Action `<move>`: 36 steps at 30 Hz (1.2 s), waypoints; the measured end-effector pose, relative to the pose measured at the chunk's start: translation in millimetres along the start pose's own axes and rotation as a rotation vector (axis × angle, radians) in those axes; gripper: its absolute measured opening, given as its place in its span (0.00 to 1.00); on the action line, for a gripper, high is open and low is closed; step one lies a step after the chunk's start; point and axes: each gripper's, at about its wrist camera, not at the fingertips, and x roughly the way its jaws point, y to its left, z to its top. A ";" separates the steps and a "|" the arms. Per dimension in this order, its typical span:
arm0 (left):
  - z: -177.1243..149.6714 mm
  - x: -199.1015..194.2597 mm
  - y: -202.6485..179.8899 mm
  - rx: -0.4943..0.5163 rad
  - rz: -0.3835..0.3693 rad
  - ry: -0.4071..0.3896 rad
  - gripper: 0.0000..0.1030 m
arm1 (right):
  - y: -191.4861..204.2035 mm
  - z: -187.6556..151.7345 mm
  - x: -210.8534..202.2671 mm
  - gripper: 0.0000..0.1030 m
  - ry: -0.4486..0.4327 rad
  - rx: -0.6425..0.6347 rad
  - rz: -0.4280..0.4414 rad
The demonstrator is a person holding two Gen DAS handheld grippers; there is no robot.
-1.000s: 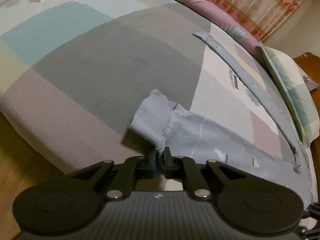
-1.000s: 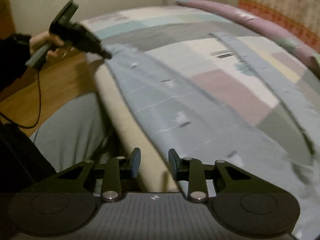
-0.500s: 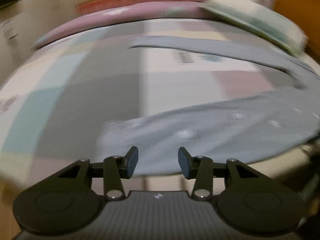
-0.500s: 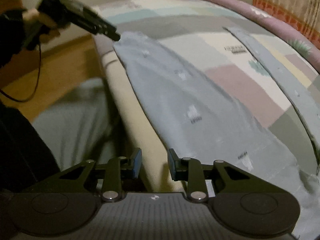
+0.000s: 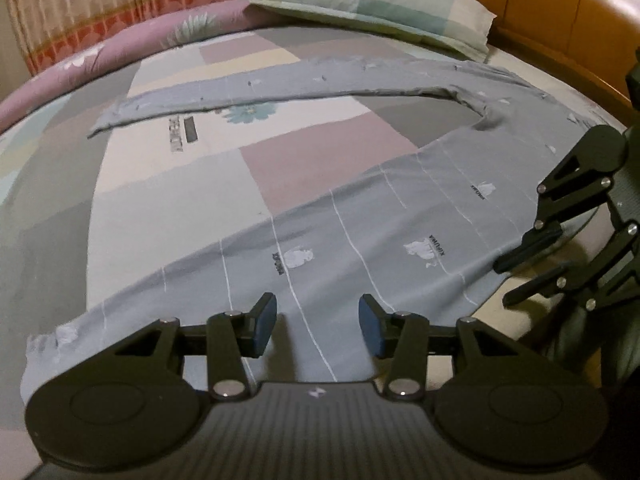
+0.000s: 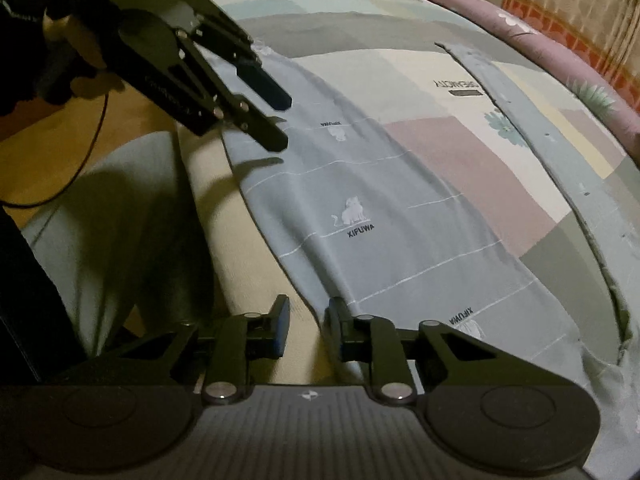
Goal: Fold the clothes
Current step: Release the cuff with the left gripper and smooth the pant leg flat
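Jaws spread on both grippers above the grey trousers (image 5: 400, 216); only the left view shows the pillow (image 5: 372, 12).

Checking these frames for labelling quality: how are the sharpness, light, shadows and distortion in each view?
Left wrist view: sharp, dim warm light, fisheye bows the patchwork bedsheet; the grey-blue printed trousers read clearly. Right wrist view: the open left gripper is slightly soft and casts a shadow on the trousers; the lower left corner is dark.
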 end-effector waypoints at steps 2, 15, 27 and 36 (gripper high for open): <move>-2.0 -1.1 -1.2 0.005 0.004 0.009 0.45 | -1.7 -0.4 -2.1 0.01 0.003 0.020 0.018; -19.0 -1.2 19.2 -0.005 0.083 0.082 0.55 | -30.8 -26.1 -30.8 0.18 -0.027 0.317 0.017; -2.5 9.0 41.2 -0.030 0.156 0.074 0.63 | -86.0 -80.6 -69.5 0.70 -0.112 0.663 -0.293; -22.8 -7.9 75.9 -0.175 0.196 0.103 0.67 | -109.1 -84.3 -63.8 0.90 -0.179 0.705 -0.440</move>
